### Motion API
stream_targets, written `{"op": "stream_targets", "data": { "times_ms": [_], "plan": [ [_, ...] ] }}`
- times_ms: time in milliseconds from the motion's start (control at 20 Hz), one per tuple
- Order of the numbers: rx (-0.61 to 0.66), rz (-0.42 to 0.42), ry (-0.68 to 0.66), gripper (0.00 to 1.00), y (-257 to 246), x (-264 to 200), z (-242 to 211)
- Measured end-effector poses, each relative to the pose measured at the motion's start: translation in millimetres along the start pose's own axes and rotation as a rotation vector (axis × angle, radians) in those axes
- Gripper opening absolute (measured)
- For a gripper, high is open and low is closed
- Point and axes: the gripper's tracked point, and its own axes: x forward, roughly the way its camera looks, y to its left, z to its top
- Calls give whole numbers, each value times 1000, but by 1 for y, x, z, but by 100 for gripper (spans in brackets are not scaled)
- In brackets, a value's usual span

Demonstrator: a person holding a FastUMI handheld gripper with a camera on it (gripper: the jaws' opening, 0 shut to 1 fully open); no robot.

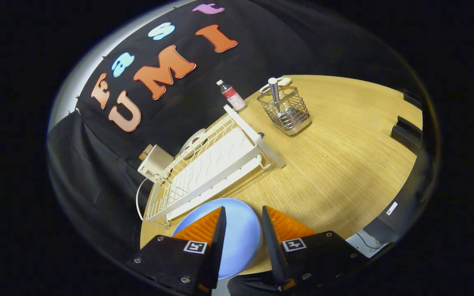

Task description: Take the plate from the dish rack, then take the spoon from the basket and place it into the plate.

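Between my gripper's (243,218) parted fingers lies the blue plate (237,242), flat on the wooden table (335,164); the fingers stand a narrow gap apart above it, and I cannot tell whether either touches it. Just ahead, beside the plate, sits the white dish rack (208,164). Beyond the rack stands the wire basket (286,111), holding the spoon (274,92) upright, handle up. Near the basket, against the wall, stands a small bottle (231,95).
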Motion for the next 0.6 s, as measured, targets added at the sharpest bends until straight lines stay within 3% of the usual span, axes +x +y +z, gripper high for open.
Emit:
{"op": "stream_targets", "data": {
  "times_ms": [250, 450, 600],
  "plan": [
    [-98, -43, -122, 81, -27, -6, 48],
    [-200, -79, -246, 94, -42, -7, 95],
    [-295, -107, -335, 97, -48, 0, 126]
  ]
}}
